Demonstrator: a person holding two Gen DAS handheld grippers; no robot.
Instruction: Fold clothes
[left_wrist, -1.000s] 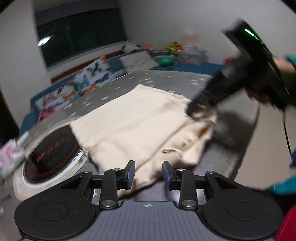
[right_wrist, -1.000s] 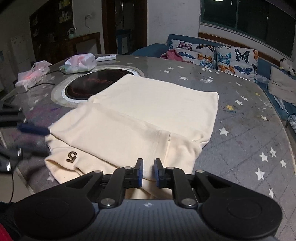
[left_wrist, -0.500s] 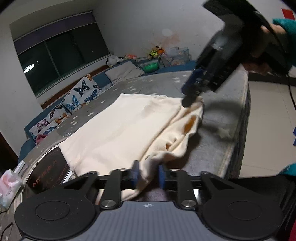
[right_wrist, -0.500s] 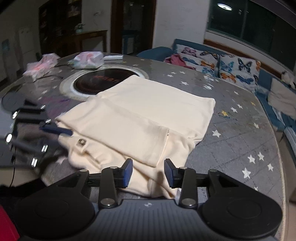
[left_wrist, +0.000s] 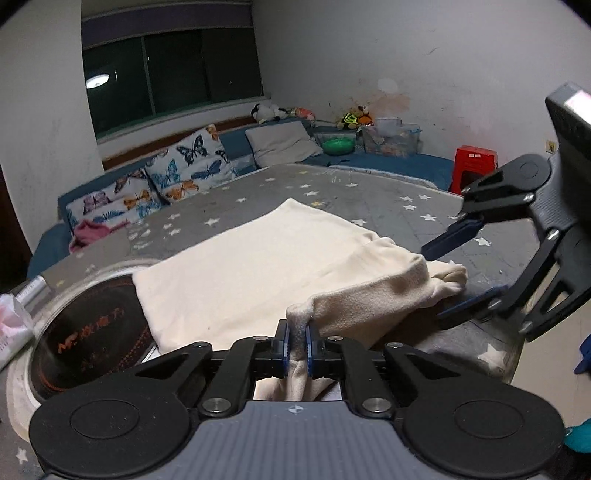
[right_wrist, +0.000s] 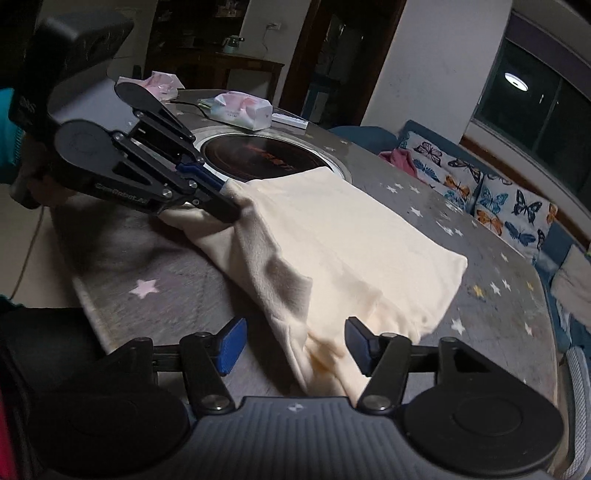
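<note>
While the left gripper (left_wrist: 296, 345) is clenched on a bunched corner of the single cream-coloured fleece garment (left_wrist: 258, 266), the right gripper (right_wrist: 293, 345) stands released, its blue-padded jaws spread wide on either side of the garment's opposite near corner without pinching it. That garment lies partly folded on the grey star-printed tablecloth (right_wrist: 491, 295) of the round table, one far corner overlapping the round black induction hob (right_wrist: 266, 157) set into the tabletop. Its near hem runs as a long axis between the two grippers, lifted and ridged at the left gripper's end and sagging toward the table edge at the right gripper's end. From the right wrist view the loose corner hangs directly ahead of the open jaws and between them, so the right gripper is the nearer one to that end; my judgement is that the coming move turns on closing there so both ends of the hem can be raised together and carried away from the person over the flat part. Counted: one garment, two grippers, one hob, two pink-and-white tissue packs (right_wrist: 242, 110) beyond it.
</note>
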